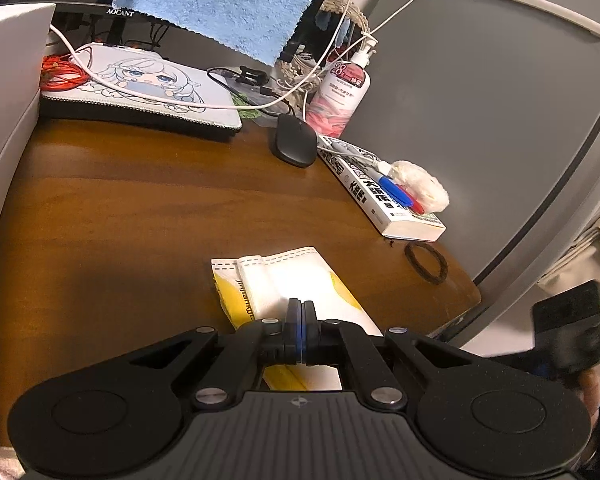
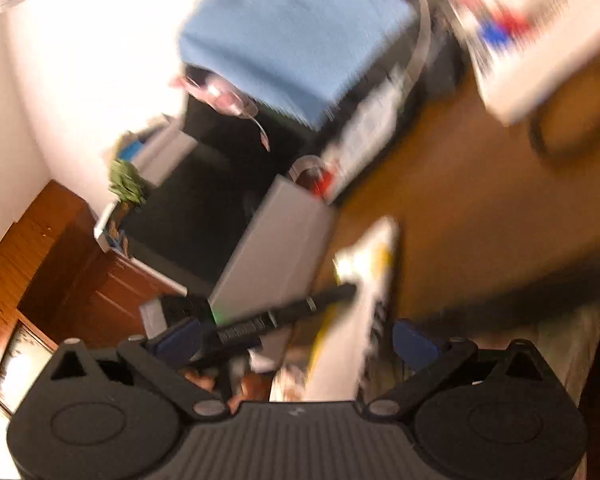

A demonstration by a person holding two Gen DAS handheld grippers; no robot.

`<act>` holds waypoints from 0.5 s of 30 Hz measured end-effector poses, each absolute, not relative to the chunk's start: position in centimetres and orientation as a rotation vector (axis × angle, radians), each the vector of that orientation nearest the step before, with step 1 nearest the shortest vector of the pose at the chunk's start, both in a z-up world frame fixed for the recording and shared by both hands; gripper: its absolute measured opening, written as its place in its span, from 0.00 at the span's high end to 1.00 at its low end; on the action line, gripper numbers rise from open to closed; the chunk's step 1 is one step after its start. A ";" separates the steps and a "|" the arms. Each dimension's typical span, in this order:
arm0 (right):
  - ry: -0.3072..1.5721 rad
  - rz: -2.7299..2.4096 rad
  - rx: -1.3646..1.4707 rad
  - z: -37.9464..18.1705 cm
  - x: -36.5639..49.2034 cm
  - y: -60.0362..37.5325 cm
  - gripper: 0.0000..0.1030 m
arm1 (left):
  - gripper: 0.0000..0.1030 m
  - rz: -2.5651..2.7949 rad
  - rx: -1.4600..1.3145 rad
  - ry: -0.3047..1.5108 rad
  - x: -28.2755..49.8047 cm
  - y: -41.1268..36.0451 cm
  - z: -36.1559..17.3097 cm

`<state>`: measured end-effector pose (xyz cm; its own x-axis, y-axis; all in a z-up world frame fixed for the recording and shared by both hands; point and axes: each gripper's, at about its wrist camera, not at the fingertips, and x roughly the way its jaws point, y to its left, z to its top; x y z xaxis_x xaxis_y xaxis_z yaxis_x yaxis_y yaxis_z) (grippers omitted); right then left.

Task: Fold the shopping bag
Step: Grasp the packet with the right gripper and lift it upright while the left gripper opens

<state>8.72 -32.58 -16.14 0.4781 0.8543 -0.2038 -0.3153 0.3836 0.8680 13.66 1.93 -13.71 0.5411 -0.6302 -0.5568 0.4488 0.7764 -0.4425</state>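
Here, folded shopping bag (image 1: 300, 280) under the closed left tongs (image 1: 300, 320), between the parted right tongs (image 2: 300, 344).

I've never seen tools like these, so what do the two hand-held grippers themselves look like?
Both look the same: matte black plastic. The left gripper has a ribbed body with a small crosshair mark, two round discs at the sides, angled linkage arms with silver screws, and fingers with blue pads. The right gripper, though blurred, shows the same ribbed body, discs, silver screws and blue pads. No cables are visible on either.
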 end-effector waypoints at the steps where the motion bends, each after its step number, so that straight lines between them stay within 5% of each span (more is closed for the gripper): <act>1: 0.757 0.830 0.876 -16.7 8.9 -32.4 0.01 | 0.97 -0.652 -0.263 0.765 13.6 2.0 -13.7; 8: 0.903 0.822 1.033 -21.1 11.2 -30.8 0.25 | 0.98 -0.667 -0.305 0.781 12.9 2.6 -14.0; 12: 0.952 0.870 1.078 -22.6 12.3 -28.8 0.30 | 0.98 -0.673 -0.329 0.788 12.9 2.9 -14.0; 15: 0.963 0.885 1.093 -23.0 12.8 -27.9 0.68 | 0.98 -0.675 -0.352 0.788 12.9 3.1 -14.2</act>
<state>12.81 -27.91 -22.99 0.3323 0.9254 -0.1824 -0.1036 0.2281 0.9681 12.93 3.10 -14.18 0.5134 -0.6733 -0.5321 0.4226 0.7380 -0.5262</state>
